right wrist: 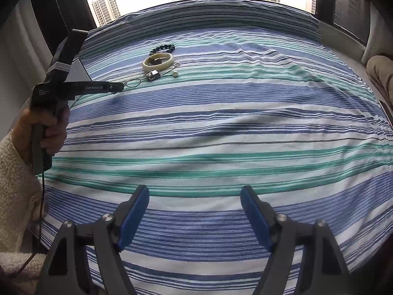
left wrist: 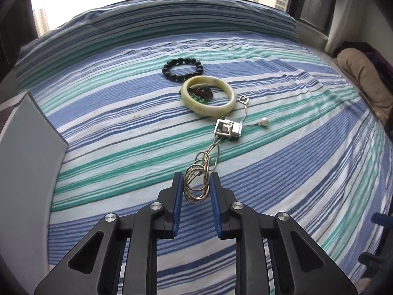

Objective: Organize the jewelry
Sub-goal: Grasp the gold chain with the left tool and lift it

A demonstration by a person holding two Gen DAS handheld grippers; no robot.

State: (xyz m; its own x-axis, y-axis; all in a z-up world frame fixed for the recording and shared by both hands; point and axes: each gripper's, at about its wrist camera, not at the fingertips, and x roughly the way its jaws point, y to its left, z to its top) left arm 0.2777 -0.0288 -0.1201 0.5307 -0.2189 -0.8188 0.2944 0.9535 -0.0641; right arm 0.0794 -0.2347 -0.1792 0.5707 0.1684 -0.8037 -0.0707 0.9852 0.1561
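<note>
Your left gripper [left wrist: 196, 184] pinches the coiled chain [left wrist: 197, 182]; lift fast and its square pendant [left wrist: 228, 128] could snag the jade bangle [left wrist: 208, 95]. Right gripper [right wrist: 194, 215] is spread, empty.

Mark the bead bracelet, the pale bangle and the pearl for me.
Bead bracelet [left wrist: 182, 68], left wrist view, on a dark bead at its near rim.
Pale bangle [left wrist: 208, 109], left wrist view, on its near band.
Pearl [left wrist: 265, 122], left wrist view, on the round white bead itself.
</note>
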